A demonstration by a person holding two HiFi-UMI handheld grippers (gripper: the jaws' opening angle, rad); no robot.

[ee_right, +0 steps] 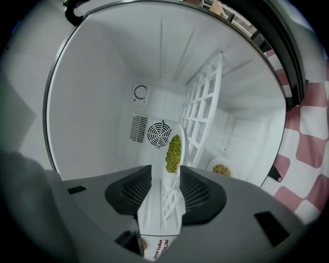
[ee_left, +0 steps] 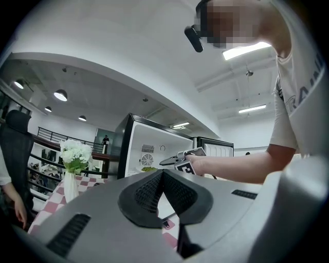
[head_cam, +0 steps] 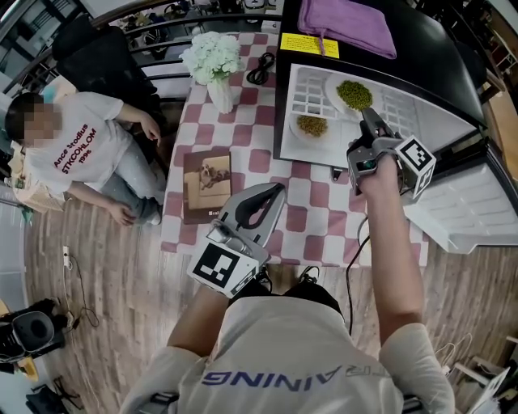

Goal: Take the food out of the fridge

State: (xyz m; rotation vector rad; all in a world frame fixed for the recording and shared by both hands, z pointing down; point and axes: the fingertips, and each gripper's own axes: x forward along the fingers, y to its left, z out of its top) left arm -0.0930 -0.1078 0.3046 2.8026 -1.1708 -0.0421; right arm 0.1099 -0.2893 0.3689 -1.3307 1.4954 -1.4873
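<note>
A small fridge (head_cam: 421,57) stands open on the checked table (head_cam: 251,162). On its white wire shelf (head_cam: 312,93) sit a plate of green food (head_cam: 354,95) and a smaller plate of yellowish food (head_cam: 312,126). My right gripper (head_cam: 368,123) reaches into the fridge. In the right gripper view its jaws are open and straddle the rim of the green-food plate (ee_right: 174,154) and the shelf edge (ee_right: 167,205), with the plate resting on the shelf. The small plate (ee_right: 221,169) lies further right. My left gripper (head_cam: 273,192) hangs over the table's near edge, shut (ee_left: 163,174) and empty.
The fridge door (head_cam: 477,210) hangs open at the right. A purple cloth (head_cam: 348,24) lies on top of the fridge. A vase of white flowers (head_cam: 214,65), a brown book (head_cam: 206,182) and a black cable (head_cam: 263,69) are on the table. A person (head_cam: 81,154) sits at the left.
</note>
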